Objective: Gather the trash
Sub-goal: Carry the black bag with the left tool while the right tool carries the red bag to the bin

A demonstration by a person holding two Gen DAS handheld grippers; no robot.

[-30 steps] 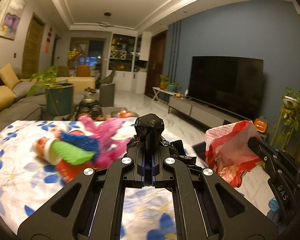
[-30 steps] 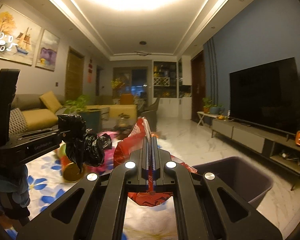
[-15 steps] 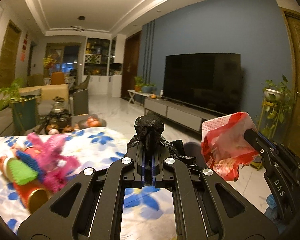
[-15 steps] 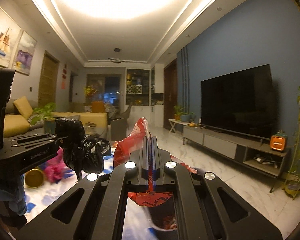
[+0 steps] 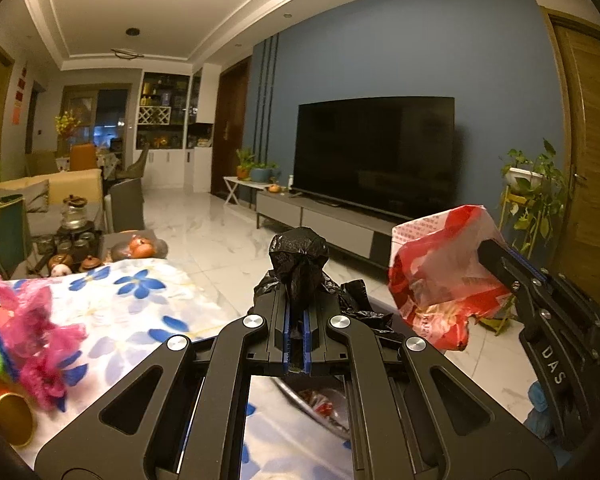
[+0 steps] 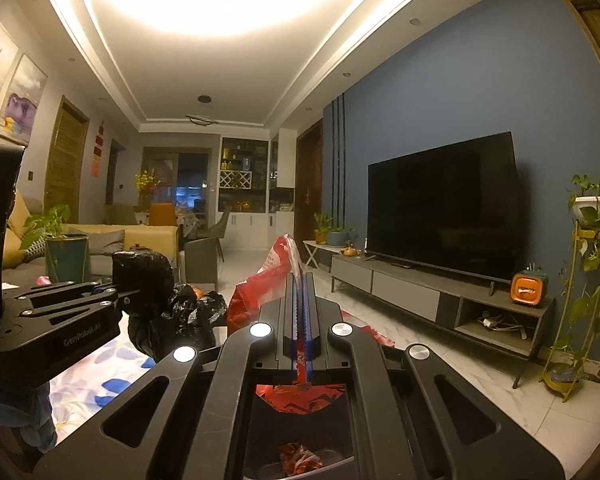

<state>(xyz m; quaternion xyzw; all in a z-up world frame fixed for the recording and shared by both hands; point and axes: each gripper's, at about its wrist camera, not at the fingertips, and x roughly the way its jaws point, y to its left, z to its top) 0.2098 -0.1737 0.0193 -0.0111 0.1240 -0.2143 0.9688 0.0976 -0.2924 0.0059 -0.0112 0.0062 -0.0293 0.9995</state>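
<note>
while both claws hang above the bin, each is clamped on its own piece of trash. the left gripper has its jaws pressed together on a crumpled black plastic bag, which bulges out just past the tips and trails loose folds to the right of the fingers. the right gripper is closed flat on a red and white plastic wrapper, the film rising ahead of the tips and sagging below them. under both claws, seen through the frames, sits the rim of a grey bin with some red scraps already inside.

both pieces look very light, soft and thin, so i judge they will flutter and may cling to the blue pads when let go instead of dropping cleanly. the bunched knot of the bag and the gathered edge of the wrapper are the sensible places to hold. off to the left of the left claw, pink and green litter lies on the flowered tablecloth, not yet collected.
</note>
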